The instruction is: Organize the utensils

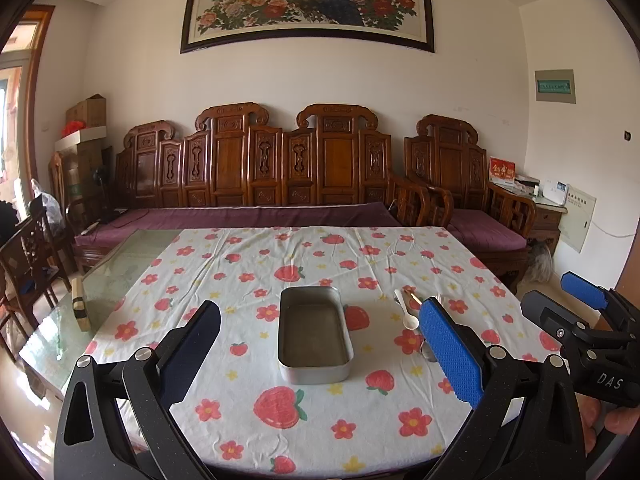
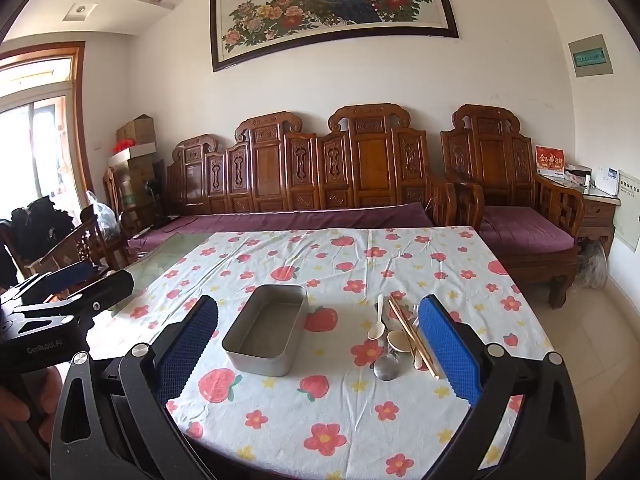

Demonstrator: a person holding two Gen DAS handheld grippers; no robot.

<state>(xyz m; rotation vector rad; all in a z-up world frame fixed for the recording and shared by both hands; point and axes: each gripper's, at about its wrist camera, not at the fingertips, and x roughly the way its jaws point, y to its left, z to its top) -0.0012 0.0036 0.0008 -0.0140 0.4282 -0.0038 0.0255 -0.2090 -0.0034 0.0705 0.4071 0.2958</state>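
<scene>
A carved wooden sofa [image 2: 320, 184] backs my counter [image 2: 340, 420], draped in strawberry cloth. The utensils [image 2: 396, 336] lie heaped just right of the empty metal tray [image 2: 264, 336]; crossed chopsticks and spoons could scatter if I grab several together. My left claw [image 1: 320, 348] and right claw [image 2: 320, 344] both gape wide, holding nothing.

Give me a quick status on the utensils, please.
Both grippers open, empty. Tin empty; utensils piled beside it. Nothing in the way.
</scene>
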